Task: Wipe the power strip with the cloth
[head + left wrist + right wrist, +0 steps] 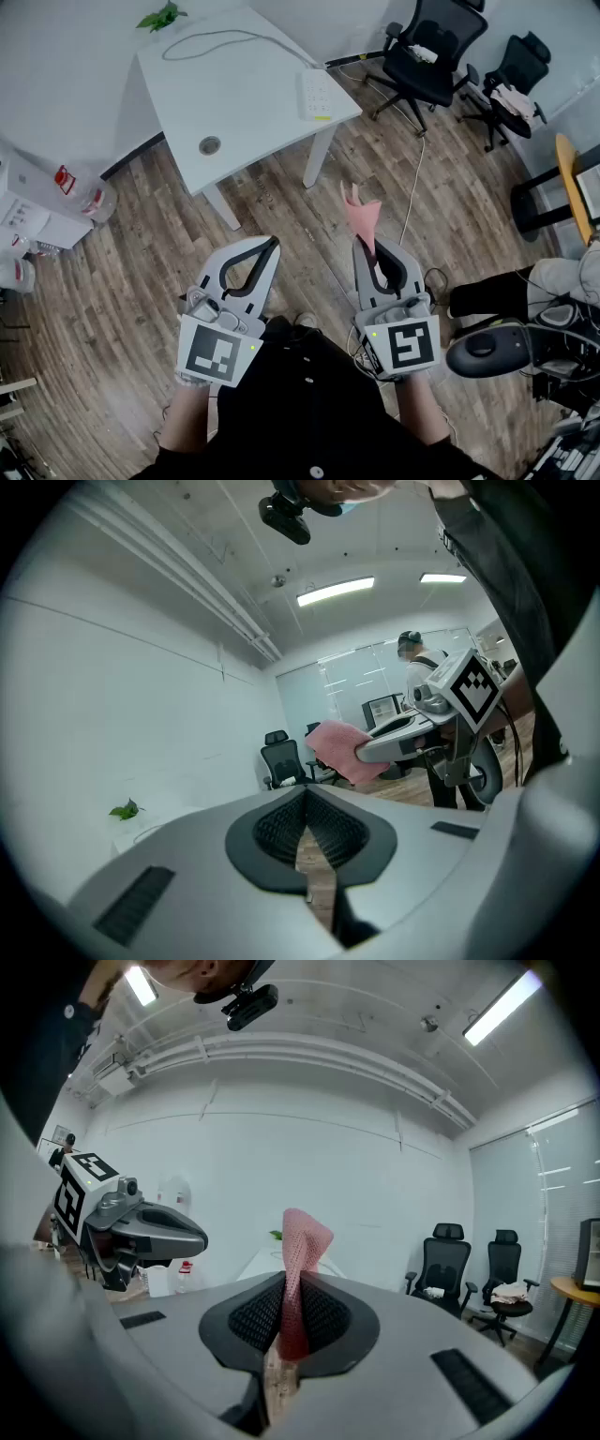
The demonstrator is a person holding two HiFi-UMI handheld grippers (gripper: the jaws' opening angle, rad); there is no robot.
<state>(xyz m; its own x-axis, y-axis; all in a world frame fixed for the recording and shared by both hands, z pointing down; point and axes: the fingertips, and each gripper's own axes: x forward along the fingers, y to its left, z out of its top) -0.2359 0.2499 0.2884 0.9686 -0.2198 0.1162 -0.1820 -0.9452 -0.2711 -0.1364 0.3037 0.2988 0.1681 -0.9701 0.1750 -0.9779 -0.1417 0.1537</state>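
The right gripper (pixel 367 247) is pinching the pink cloth (pixel 361 214) between its fingers (pixel 248 1316). In the right gripper view the fingers are pressing together on the lower part of the cloth (pixel 302 1241), and the rest of it is standing up above them in a loose, folded peak. In the head view the cloth is sticking out past the fingertips, over the wooden floor (pixel 112 281).

The left gripper (pixel 272 246) is being held just beside the right one, at about the same height. Its fingers (pixel 277 827) are meeting at the tips with nothing between them; only a thin sliver of floor is showing through lower down. From the left gripper view, the right gripper (pixel 364 752) is showing at the side with the cloth (pixel 337 747) bunched at its tip.

The white power strip (pixel 317 94) is lying flat near the right edge of the white tabletop (pixel 234 103), well apart from both grippers and from the cloth. A thin cable (pixel 216 37) is looping across the far part of the tabletop.
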